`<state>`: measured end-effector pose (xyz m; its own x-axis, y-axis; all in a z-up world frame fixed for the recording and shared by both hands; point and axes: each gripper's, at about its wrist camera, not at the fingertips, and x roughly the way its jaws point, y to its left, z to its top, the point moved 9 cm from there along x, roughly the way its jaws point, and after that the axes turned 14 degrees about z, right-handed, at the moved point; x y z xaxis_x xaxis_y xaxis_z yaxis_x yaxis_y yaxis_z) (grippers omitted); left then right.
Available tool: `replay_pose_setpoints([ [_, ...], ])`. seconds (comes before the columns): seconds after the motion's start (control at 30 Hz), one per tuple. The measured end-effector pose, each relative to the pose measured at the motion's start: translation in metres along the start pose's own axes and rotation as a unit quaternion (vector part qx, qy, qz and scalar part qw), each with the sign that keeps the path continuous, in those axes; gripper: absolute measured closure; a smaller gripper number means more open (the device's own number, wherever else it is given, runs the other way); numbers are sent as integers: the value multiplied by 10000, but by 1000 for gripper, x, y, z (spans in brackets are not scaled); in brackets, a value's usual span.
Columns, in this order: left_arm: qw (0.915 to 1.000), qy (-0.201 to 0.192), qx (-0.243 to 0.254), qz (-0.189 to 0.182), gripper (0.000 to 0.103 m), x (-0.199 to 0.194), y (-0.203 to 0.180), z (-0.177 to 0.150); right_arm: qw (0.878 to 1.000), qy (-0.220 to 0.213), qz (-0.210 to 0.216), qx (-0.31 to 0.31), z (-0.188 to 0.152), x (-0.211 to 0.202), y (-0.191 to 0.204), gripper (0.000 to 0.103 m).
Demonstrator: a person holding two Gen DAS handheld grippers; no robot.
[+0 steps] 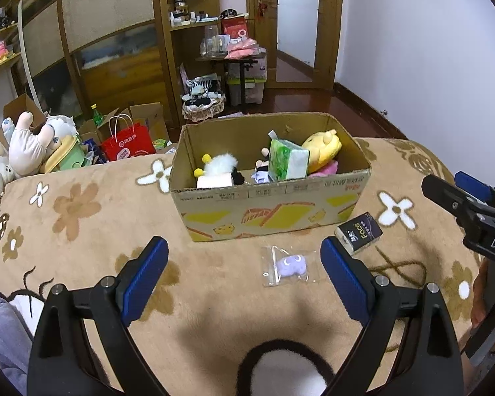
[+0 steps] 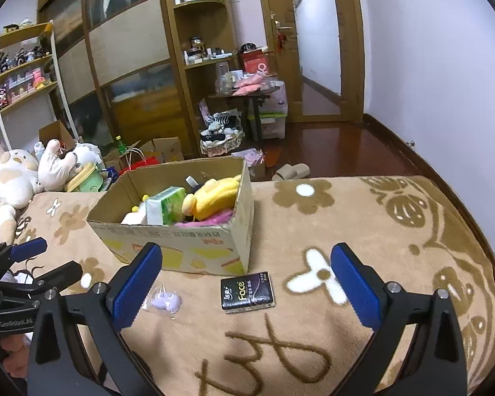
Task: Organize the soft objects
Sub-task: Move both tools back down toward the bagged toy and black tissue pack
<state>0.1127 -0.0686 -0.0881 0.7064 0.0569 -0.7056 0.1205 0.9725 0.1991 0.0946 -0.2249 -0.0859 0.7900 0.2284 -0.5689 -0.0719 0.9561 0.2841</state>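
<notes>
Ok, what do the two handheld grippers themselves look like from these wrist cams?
Both match: black angular plastic frames with silver pivot bolts and ribbed blue pads on the fingers. The left gripper carries white "GenRobot.AI" lettering on its body, seen from the right wrist view; the right gripper shows white letters "DAS", cut off at the frame edge.

One box [image 1: 274,204], two loose packets [image 1: 358,234]

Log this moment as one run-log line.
left gripper: open, empty | right gripper: open, empty | outside cardboard box: black tissue pack, bagged purple toy | surface: blanket
</notes>
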Motion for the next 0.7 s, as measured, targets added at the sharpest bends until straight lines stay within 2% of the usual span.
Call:
replay_pose_setpoints([
  [0.2, 9997, 245, -11, -97, 11, 11, -4, -4, 9999, 84, -128, 19, -7, 6, -9, 0],
  [0.7, 9985, 514, 32, -178, 11, 49, -22, -1, 9985, 503, -191, 86, -24, 51, -22, 0],
])
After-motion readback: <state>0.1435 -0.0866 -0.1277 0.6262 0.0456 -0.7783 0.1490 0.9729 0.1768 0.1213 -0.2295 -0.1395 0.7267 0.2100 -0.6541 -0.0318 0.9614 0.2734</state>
